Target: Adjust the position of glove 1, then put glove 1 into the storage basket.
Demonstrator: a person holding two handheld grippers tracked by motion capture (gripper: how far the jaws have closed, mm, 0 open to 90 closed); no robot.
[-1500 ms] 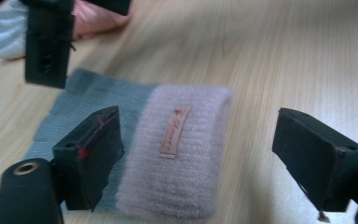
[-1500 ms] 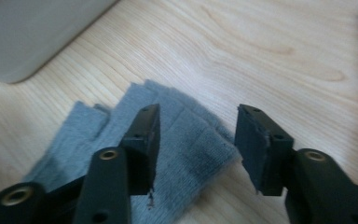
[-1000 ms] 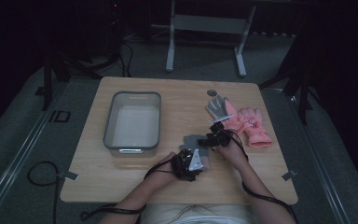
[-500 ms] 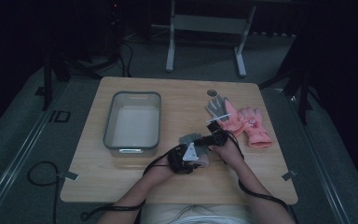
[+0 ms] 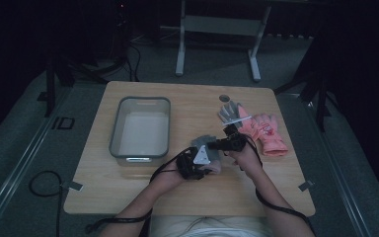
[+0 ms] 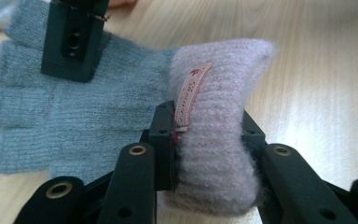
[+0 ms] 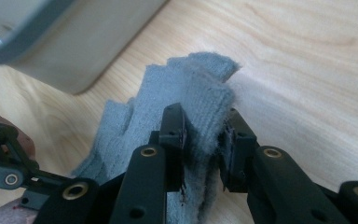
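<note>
both grippers have closed in on the grey glove since the earlier frames, and the hands now sit a little higher over the wooden counter. the left gripper has just been closing and now pinches the glove's fuzzy pale pink cuff between its pads, with a small sewn label standing up beside one pad. the right gripper has also just been closing and now clamps the finger end of the same glove, the grey knit bunched up between its jaws. in the high view the glove hangs between the left gripper and the right gripper, near the middle of the counter and toward the person's side. a grey plastic tub stands just to the left of the hands. another grey glove and a pink glove lie side by side farther right, touching each other. black cables trail back from both grippers toward the person.
</note>
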